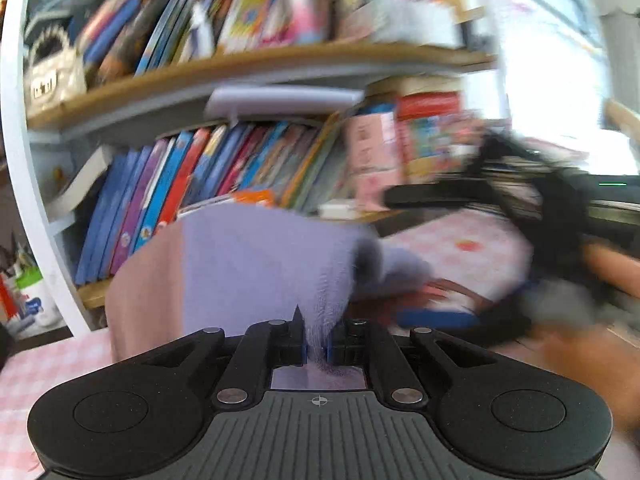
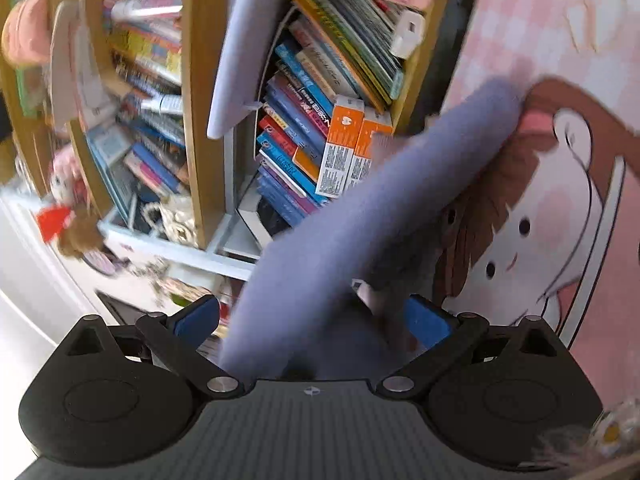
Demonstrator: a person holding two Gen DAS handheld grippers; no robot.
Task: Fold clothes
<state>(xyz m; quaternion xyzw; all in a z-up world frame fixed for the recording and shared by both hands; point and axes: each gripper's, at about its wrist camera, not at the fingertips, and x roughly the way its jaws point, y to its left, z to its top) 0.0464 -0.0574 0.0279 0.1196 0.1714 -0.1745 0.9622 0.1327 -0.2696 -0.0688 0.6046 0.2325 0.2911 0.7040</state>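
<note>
The left hand-held gripper (image 1: pixel 317 344) pinches a fold of the lavender cloth (image 1: pixel 256 268), which rises toward 12 o'clock, hiding the bookshelf (image 1: pixel 248 68) behind. The right hand-held gripper (image 2: pixel 316 316) is spread, the cloth (image 2: pixel 360 208) draped between its blue pads (image 2: pixel 426 322), above the pink cartoon-print counter (image 2: pixel 560 40) at 2 o'clock.

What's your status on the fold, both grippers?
Left gripper shut on lavender cloth, lifted off the table. Right gripper open, cloth draped between its fingers, not clamped. Bookshelf close behind; nothing blocking.
</note>
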